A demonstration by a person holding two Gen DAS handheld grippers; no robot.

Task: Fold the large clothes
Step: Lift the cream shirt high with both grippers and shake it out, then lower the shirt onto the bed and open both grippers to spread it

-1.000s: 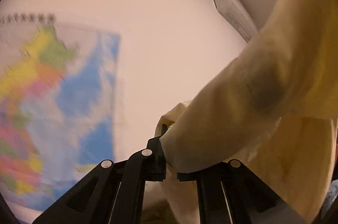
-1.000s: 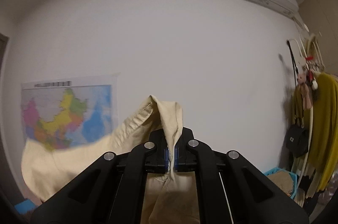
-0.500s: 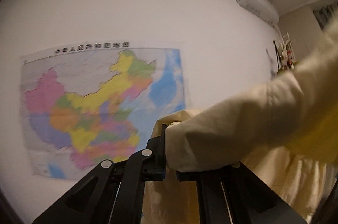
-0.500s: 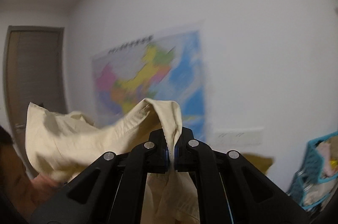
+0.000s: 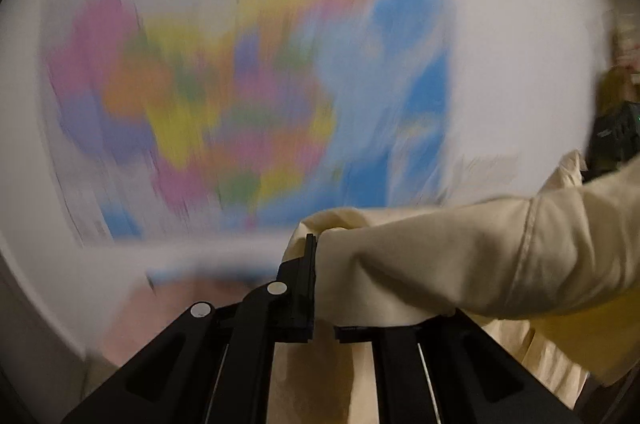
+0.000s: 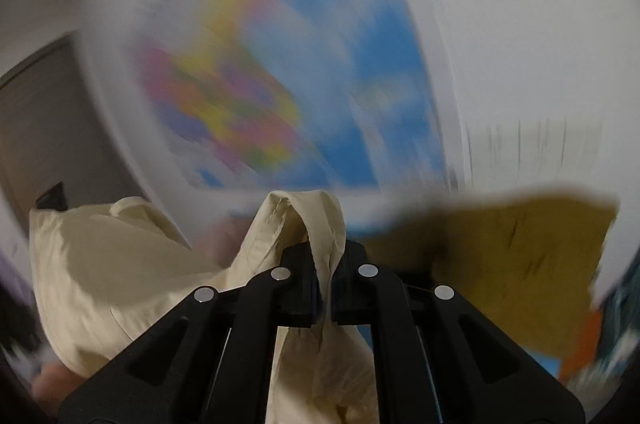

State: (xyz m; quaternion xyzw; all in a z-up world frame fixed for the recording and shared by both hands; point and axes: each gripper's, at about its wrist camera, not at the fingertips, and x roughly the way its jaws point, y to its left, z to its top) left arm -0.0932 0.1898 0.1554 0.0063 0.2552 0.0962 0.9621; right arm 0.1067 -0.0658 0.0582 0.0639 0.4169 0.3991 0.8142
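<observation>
Fingers [image 5: 298, 288] of the left gripper [image 5: 320, 304] are clamped on a fold of the cream garment [image 5: 460, 264], which drapes over the right finger and stretches away to the right, below the blurred map [image 5: 240, 83] on the wall [image 5: 520, 23].

From the right wrist, the right gripper [image 6: 326, 288] has its fingers [image 6: 296, 284] clamped on a seamed edge of the same garment [image 6: 120, 264], which billows to the left, below the map [image 6: 280, 83]. A mustard cloth [image 6: 520, 264] lies lower right of the map; a dark door [image 6: 40, 123] stands to its left.
</observation>
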